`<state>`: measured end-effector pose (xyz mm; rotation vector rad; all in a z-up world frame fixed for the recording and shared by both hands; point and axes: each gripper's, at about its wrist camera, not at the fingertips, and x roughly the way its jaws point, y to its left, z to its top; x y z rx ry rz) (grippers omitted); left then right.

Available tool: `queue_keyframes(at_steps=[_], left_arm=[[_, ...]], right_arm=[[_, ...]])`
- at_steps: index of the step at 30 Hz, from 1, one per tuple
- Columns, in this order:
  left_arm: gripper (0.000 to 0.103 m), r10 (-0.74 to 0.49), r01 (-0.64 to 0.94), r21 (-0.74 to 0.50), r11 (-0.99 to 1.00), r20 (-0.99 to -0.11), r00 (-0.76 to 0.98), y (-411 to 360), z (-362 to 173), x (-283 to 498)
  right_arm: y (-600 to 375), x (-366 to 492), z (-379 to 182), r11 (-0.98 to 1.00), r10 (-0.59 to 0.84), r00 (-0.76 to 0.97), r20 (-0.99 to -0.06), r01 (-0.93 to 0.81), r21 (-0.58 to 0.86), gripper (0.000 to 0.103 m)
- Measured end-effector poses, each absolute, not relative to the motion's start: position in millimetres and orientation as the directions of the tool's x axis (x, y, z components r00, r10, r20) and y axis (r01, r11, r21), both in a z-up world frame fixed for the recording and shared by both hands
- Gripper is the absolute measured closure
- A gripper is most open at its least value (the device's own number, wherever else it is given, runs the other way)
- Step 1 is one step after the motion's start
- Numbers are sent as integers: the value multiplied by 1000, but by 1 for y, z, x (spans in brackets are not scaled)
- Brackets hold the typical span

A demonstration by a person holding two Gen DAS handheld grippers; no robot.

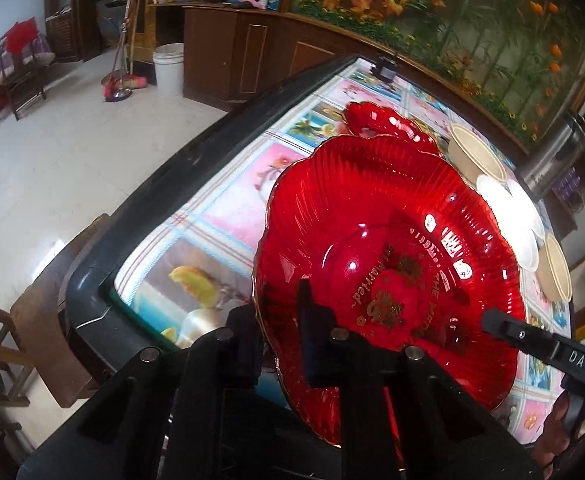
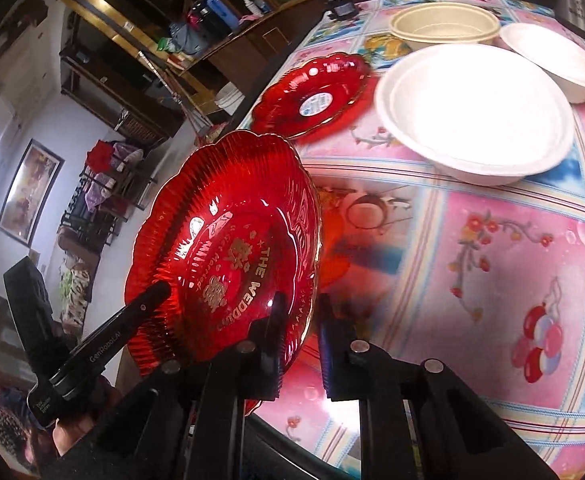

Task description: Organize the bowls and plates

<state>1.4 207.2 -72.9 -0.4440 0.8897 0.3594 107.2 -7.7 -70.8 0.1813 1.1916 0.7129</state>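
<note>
A red scalloped glass plate with gold lettering [image 1: 388, 240] is held tilted above the table by both grippers. My left gripper [image 1: 280, 320] is shut on its near rim. My right gripper [image 2: 298, 320] is shut on the opposite rim [image 2: 220, 240]; its finger shows in the left wrist view [image 1: 508, 330]. A second red plate [image 2: 312, 96] lies flat on the table beyond. A large white bowl [image 2: 476, 112], a smaller white bowl [image 2: 552, 56] and a beige bowl [image 2: 444, 24] stand at the far side. Another beige bowl [image 1: 556, 268] sits at the right.
The table has a flowered cloth [image 2: 492, 280] and a dark raised edge [image 1: 172, 184]. A small black device [image 2: 342, 6] sits at the far edge. A steel flask [image 1: 552, 152] stands by the wall. A chair [image 1: 40, 320] stands by the table's near corner.
</note>
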Motion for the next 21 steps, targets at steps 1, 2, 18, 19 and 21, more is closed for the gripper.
queue_keyframes(at_steps=[1,2,18,19,21], left_arm=[[91,125,-480,-213,851,-805,580,208,-74,1],[91,126,-480,-210,852,-807,577,208,-75,2],[91,122,-479,-199,855,-820,559,204,-92,10],[91,122,-477,-198,856,-819,560,203,-93,11],[91,121,-479,-201,854,-821,559,203,-95,12]], right_arm=[[-6,107,-72,770,591,186,-785,-421,479,89],[-3,108,-73,770,588,187,-787,-426,475,89],[2,113,-87,798,539,200,-818,-432,420,90],[1,113,-88,799,538,204,-818,-433,417,90],[0,111,-87,803,532,210,-820,-433,410,90]])
